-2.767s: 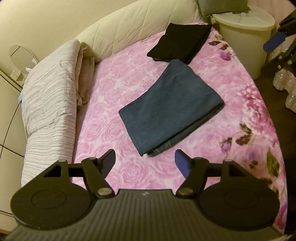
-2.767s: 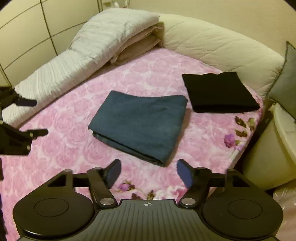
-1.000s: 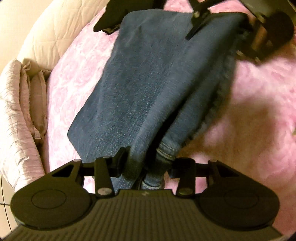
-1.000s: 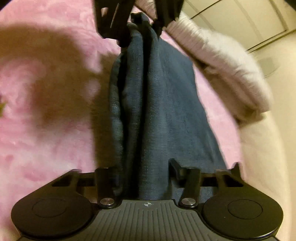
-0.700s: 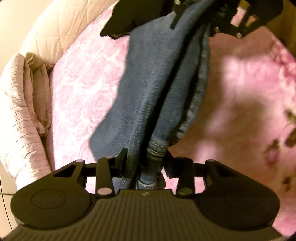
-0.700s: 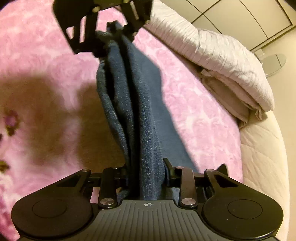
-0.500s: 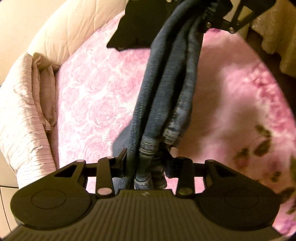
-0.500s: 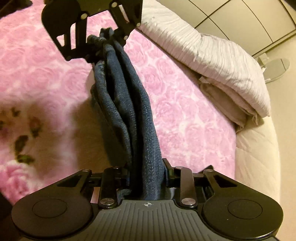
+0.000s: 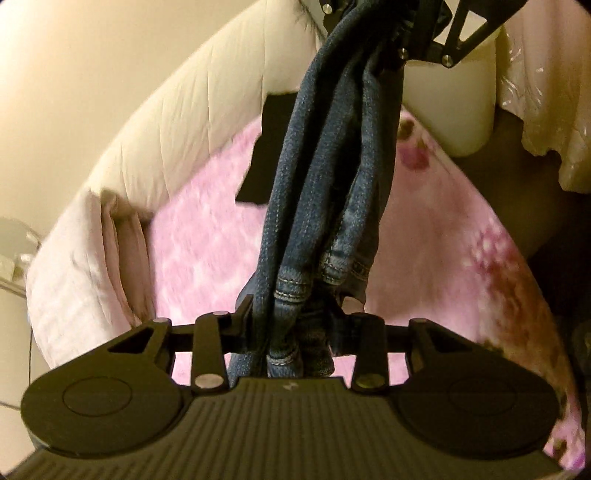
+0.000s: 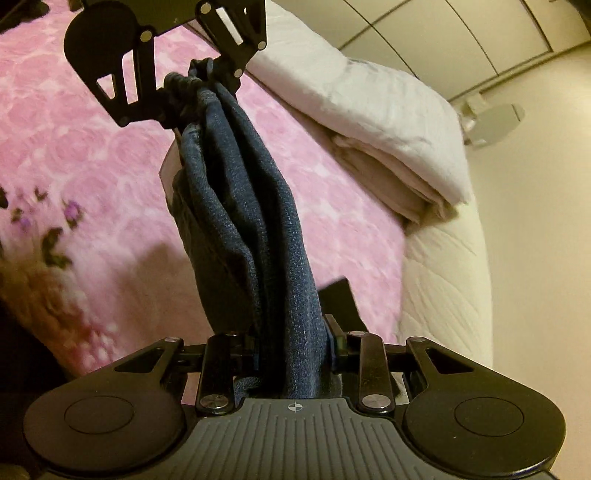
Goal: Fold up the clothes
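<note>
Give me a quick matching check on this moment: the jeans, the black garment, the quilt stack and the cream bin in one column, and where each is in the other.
Things:
1. folded blue denim jeans
2. folded black garment
3. folded white quilt stack
4. round cream plastic bin

Places:
A. on the floor off the end of the bed
B. clamped between the left gripper and right gripper, lifted off the bed
C. lying on the pink floral bedspread near the cream headboard
D. along the bed's edge by the wardrobe doors

Pairs: 1-B, 2-C, 3-D, 4-A
</note>
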A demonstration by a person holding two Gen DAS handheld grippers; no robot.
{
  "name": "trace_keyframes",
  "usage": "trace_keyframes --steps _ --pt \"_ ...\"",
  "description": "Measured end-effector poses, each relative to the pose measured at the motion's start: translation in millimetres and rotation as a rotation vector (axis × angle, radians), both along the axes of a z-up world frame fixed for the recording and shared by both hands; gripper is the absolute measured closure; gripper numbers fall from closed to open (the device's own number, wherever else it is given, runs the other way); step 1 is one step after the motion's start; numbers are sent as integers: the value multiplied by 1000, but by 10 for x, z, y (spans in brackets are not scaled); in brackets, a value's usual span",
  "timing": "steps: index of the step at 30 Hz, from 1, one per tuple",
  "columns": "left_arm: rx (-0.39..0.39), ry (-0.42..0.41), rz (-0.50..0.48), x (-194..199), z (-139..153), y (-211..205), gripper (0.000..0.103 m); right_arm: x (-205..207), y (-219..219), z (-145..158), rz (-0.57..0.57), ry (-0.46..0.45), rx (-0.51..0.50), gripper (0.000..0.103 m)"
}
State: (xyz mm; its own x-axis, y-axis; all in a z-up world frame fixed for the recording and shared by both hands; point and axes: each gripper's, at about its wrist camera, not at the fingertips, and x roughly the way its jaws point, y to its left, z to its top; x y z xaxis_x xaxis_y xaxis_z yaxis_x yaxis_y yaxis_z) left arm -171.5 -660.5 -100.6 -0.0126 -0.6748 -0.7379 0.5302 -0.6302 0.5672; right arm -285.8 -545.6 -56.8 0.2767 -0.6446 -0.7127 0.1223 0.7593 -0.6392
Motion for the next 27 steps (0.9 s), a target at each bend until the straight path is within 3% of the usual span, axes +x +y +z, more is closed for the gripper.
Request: trace_keyframes --steps 5,9,15,17,20,23,25,27 --pt "-22 -7 -21 -469 -41 -438 69 -499 -454 12 -16 5 -35 73" --pt "-45 -22 6 -845 -164 -989 69 -961 -1158 -64 12 -1 -60 73" --pt "-122 -85 160 -1209 -532 -2092 69 -1427 -2515 -399 129 -32 -143 73" --pt "-151 -113 201 -1290 -788 -2365 69 -1529 -2835 -665 165 -57 -212 72" --pt "-120 -141 209 -1466 -1470 -2563 67 -1693 -3132 -1315 196 -89 -264 71" --pt "-86 -165 210 -1659 -2112 -2672 52 -1838 -3316 -2130 199 -13 -104 69" --pt "-96 -183 187 -1749 -2286 -2546 49 -1921 -3263 -2405 216 16 -75 67" --pt "-119 -209 161 -1744 -2352 -2378 48 -2000 -3199 -2379 200 4 -91 63"
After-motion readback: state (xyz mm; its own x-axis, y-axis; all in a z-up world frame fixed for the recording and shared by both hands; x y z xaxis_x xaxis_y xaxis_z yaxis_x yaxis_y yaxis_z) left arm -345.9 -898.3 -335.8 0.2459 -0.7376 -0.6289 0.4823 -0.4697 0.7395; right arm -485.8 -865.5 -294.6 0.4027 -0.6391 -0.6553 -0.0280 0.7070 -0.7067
